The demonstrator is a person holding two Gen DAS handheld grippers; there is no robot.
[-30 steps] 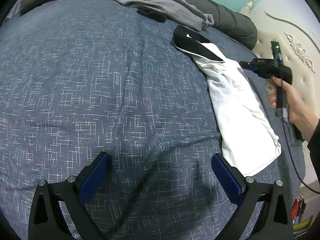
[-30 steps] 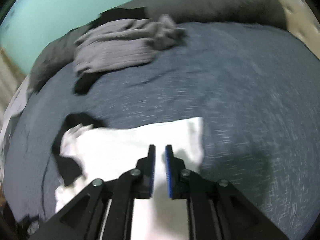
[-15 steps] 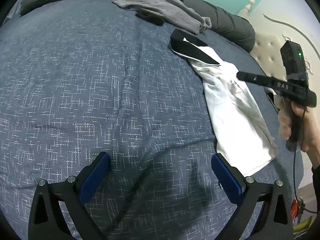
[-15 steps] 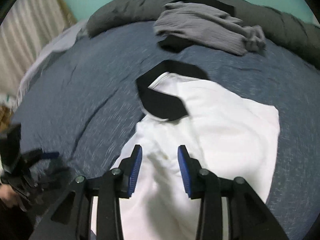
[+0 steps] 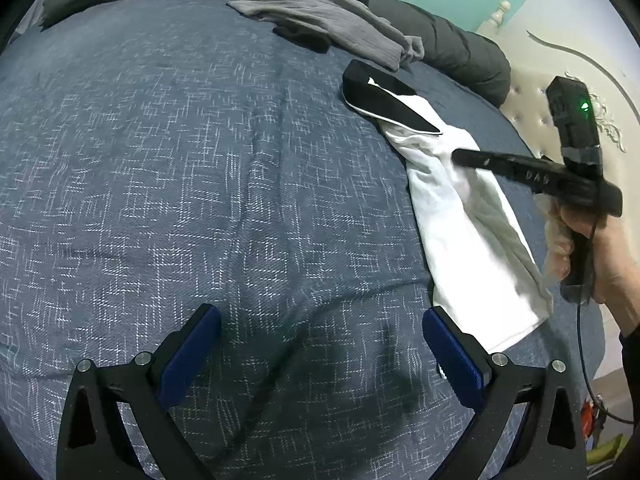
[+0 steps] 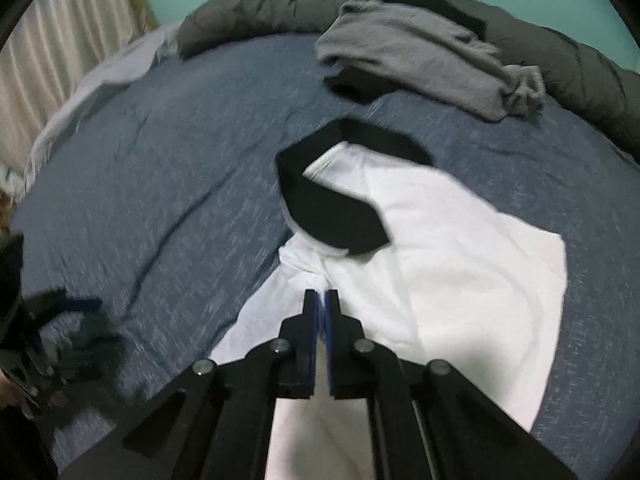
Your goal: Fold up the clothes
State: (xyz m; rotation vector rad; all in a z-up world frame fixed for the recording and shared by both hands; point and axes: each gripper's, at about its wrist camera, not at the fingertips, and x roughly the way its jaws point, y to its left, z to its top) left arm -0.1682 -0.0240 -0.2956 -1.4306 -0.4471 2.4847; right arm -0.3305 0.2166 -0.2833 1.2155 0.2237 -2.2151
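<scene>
The right tongs (image 6: 320,304) have just been closing, and in the right wrist view their blue pads now stand together with a bunched ridge of the white garment (image 6: 460,280) pinched between the tips, low in the centre of the frame; half a second ago the same jaws stood apart over that cloth, so the grip is new. The garment lies on the bed (image 5: 200,160), partly folded into a long strip; in the left wrist view it runs down the right side of the frame, with its black collar (image 5: 384,108) at the upper end and its hem near the lower right. The right tongs (image 5: 456,156) reach in from the right edge there, held by a hand (image 5: 608,256), their tip on the upper part of the strip just below the collar. The left tongs (image 5: 320,352) are wide apart at the bottom of their own frame, holding nothing, over bare bedcover just left of the garment's hem. A grey garment (image 5: 320,8) lies heaped at the top of the frame, well apart. To my eye the fresh pinch means the next fold of the white garment can begin; the cloth is limp, so one pinched ridge may drag the layers askew.
</scene>
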